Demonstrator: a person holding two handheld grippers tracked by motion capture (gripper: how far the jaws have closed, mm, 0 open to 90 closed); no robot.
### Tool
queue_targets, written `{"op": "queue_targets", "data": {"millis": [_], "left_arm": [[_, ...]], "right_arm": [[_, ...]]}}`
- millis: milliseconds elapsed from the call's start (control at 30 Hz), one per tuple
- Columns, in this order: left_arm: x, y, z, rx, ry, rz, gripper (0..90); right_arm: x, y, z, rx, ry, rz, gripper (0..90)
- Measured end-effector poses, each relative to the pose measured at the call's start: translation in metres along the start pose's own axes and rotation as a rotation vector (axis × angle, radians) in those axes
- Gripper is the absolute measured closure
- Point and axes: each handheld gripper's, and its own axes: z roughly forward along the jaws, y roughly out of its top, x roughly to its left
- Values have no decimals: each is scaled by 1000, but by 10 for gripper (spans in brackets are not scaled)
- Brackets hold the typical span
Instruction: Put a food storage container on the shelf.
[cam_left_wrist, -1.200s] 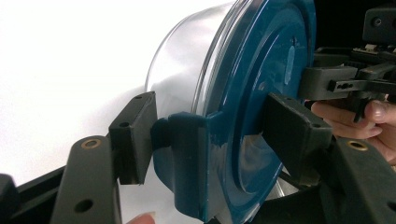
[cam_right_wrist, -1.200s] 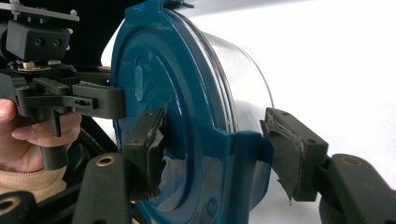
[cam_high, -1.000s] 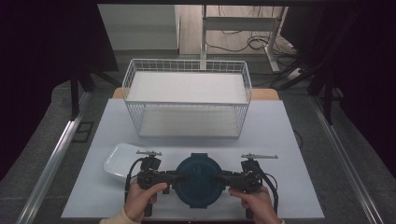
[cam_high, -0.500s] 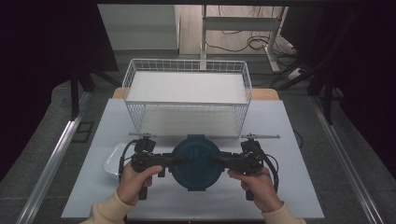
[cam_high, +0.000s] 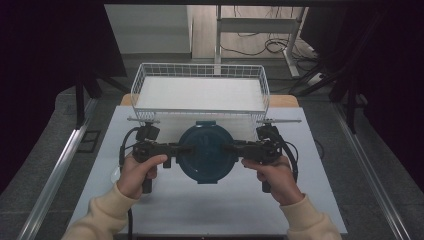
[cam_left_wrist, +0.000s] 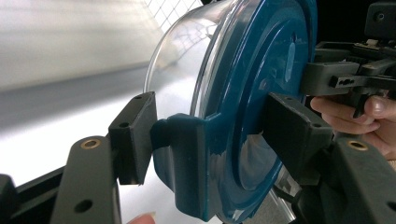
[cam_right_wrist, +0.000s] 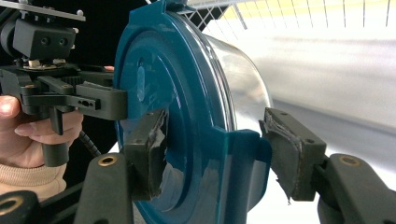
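Note:
A round clear container with a dark blue lid (cam_high: 206, 152) hangs above the table just in front of the wire basket, held from both sides. My left gripper (cam_high: 181, 149) is shut on its left rim. In the left gripper view the jaws (cam_left_wrist: 210, 135) clamp a lid latch tab (cam_left_wrist: 187, 158), one pad on the tab and one on the lid top. My right gripper (cam_high: 232, 147) is shut on the opposite rim. In the right gripper view its jaws (cam_right_wrist: 212, 149) pinch the other tab (cam_right_wrist: 243, 158). Each gripper view also shows the other hand's gripper across the lid.
A white wire basket (cam_high: 200, 116) with a pale liner stands at the back of the white table (cam_high: 210, 210), right behind the container. Dark curtains flank the table. Cables and a metal stand lie on the floor beyond.
Both hands have risen and moved away from the person, toward the basket, carrying the container between them. The grips look the same.

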Motion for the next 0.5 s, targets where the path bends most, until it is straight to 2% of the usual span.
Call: {"op": "queue_targets", "data": {"millis": [167, 367, 433, 467, 500], "left_arm": [[-1, 12, -4, -5, -6, 4, 364], [-7, 36, -12, -17, 0, 21, 363], [-7, 39, -13, -18, 1, 21, 362], [-8, 48, -15, -22, 0, 26, 362], [-8, 51, -16, -20, -1, 24, 362]], "right_arm": [[3, 13, -1, -1, 1, -6, 414], [7, 37, -5, -5, 3, -21, 416], [8, 42, -5, -3, 4, -23, 416], [9, 52, -6, -4, 4, -25, 416], [9, 54, -6, -4, 3, -28, 417]]}}
